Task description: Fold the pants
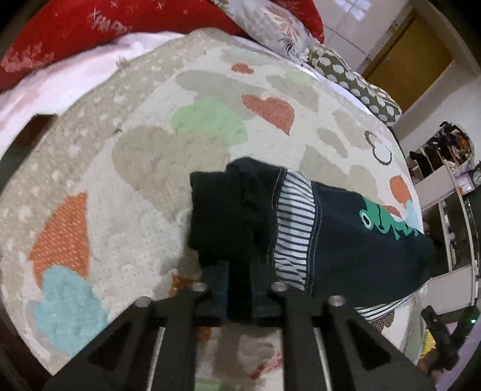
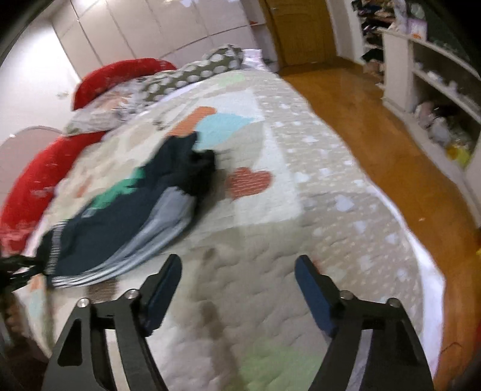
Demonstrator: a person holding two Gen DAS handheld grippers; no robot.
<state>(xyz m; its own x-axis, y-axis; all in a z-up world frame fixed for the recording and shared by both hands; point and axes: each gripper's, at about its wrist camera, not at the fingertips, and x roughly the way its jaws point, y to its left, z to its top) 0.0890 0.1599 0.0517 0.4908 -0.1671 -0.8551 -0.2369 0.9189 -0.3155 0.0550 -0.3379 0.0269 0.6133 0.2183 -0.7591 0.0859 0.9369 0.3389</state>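
Note:
The dark navy pants (image 1: 339, 237) have a striped white panel and a green print. They lie bunched on the patterned bedspread (image 1: 150, 168). My left gripper (image 1: 239, 270) is shut on a fold of the dark fabric at the near end. In the right wrist view the pants (image 2: 126, 216) lie to the left, blurred. My right gripper (image 2: 237, 270) is open and empty above the bedspread (image 2: 300, 210), to the right of the pants.
Red cushions (image 1: 60, 27) and patterned pillows (image 1: 354, 81) lie at the head of the bed. A wooden floor (image 2: 375, 120), white shelves (image 2: 436, 75) and a door (image 2: 300, 30) lie beyond the bed's right edge.

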